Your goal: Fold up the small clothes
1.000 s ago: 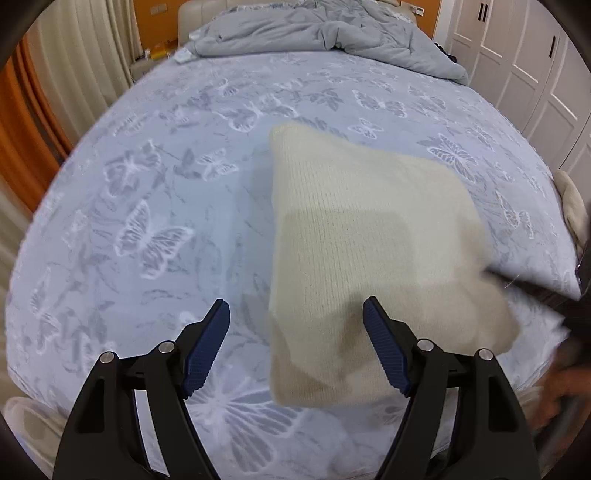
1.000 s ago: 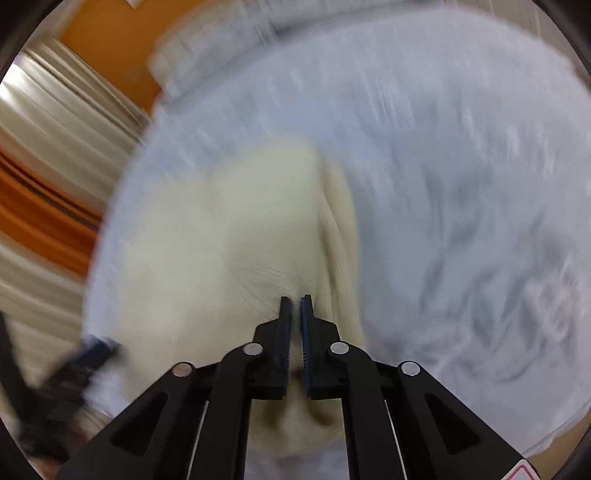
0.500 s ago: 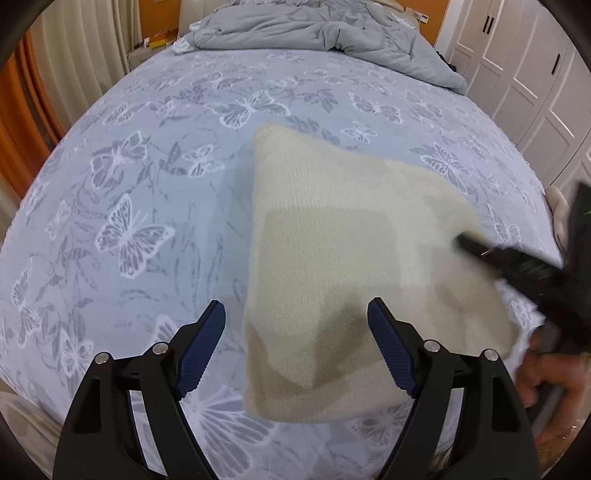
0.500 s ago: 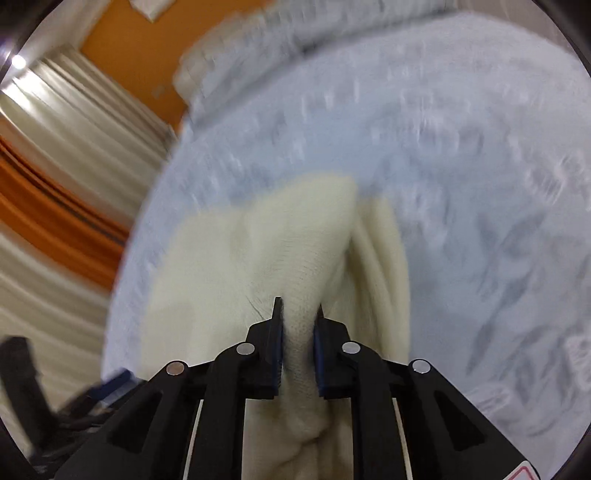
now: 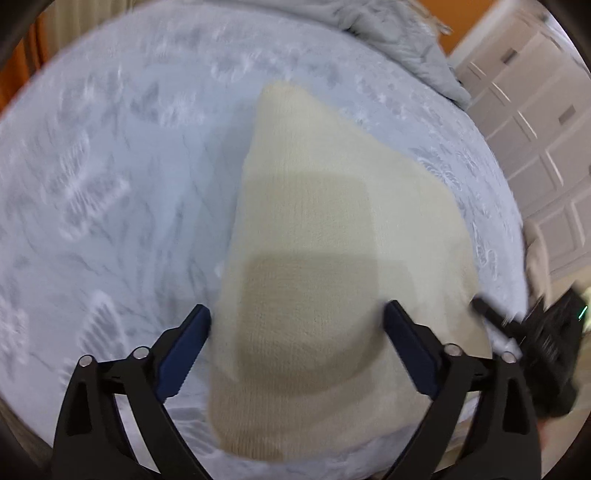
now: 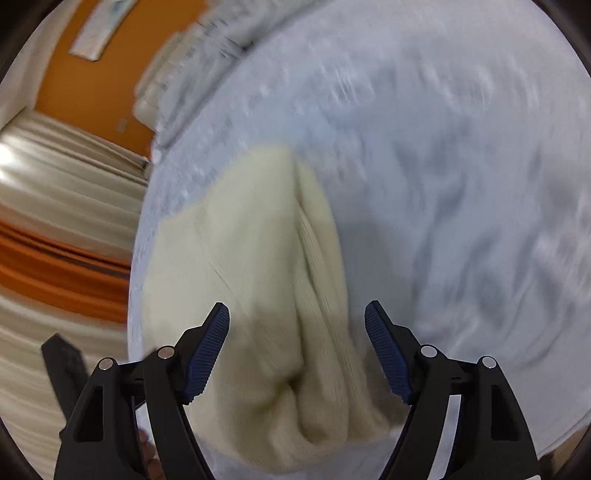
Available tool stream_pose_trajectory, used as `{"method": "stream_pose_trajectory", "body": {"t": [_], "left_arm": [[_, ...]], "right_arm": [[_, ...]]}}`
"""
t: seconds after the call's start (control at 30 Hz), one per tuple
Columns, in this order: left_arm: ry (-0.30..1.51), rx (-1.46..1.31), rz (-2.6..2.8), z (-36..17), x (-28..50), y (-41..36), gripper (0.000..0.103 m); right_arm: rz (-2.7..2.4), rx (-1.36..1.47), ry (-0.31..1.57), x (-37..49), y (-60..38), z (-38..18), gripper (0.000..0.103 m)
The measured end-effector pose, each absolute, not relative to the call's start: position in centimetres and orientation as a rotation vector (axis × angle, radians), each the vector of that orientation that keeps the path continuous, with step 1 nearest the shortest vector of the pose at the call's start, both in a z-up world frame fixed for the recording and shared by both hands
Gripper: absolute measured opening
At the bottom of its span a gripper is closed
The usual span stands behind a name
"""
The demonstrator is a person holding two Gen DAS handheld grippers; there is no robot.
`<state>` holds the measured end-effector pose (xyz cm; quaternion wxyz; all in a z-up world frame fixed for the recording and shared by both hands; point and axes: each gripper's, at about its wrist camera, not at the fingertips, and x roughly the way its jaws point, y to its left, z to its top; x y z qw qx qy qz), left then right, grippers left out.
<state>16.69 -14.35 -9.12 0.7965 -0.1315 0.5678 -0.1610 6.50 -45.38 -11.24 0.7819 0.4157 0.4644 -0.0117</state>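
Observation:
A cream knitted garment (image 5: 325,229) lies folded on the pale blue butterfly-print bedsheet (image 5: 110,192). My left gripper (image 5: 297,325) hangs just above its near part, jaws opening wide, the cloth below them and not pinched. In the right wrist view the same garment (image 6: 243,280) shows a bunched fold between the blue pads. My right gripper (image 6: 297,325) is opening, its pads off the knit. The right gripper also shows as a dark blurred shape (image 5: 546,347) at the garment's right edge.
A grey duvet (image 5: 399,33) is heaped at the far end of the bed. White wardrobe doors (image 5: 535,140) stand to the right. Beige and orange curtains (image 6: 55,236) hang to the left. Another cream item (image 5: 535,258) lies at the bed's right edge.
My right gripper was shut on the garment's fold and has let it go, jaws now wide. My left gripper opened wider and sank closer over the garment.

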Motion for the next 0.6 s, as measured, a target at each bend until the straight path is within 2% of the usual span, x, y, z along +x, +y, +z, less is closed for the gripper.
{"method": "stream_pose_trajectory", "body": {"t": [0.13, 0.23, 0.27, 0.3, 0.33, 0.4, 0.5, 0.6], "left_arm": [[1.302, -0.490, -0.386, -11.9, 17.8, -13.3, 0.098], [1.373, -0.667, -0.432, -14.1, 18.4, -12.6, 0.098], [1.389, -0.665, -0.446, -14.1, 18.6, -12.6, 0.098], [1.409, -0.637, -0.463, -13.9, 18.7, -12.9, 0.094], [1.416, -0.625, -0.457, -13.6, 18.6, -13.0, 0.090], [1.410, -0.583, -0.455, -12.3, 17.9, -13.1, 0.073], [1.381, -0.478, -0.475, -8.9, 15.8, -13.3, 0.066], [1.401, -0.416, -0.492, -6.9, 13.1, -12.0, 0.065]], "right_arm": [[0.071, 1.044, 1.060, 7.4, -45.1, -13.9, 0.088], [0.115, 1.039, 1.050, 8.5, -44.9, -14.0, 0.089], [0.130, 1.032, 1.047, 8.8, -44.6, -13.9, 0.079], [0.137, 1.018, 1.042, 8.9, -44.4, -13.7, 0.057], [0.135, 1.016, 1.033, 8.6, -44.3, -13.5, 0.045], [0.148, 1.049, 0.992, 8.3, -44.2, -12.6, 0.039], [0.126, 1.005, 0.972, 5.8, -42.3, -9.9, 0.039], [0.110, 0.969, 1.004, 1.6, -39.4, -7.9, 0.039]]}}
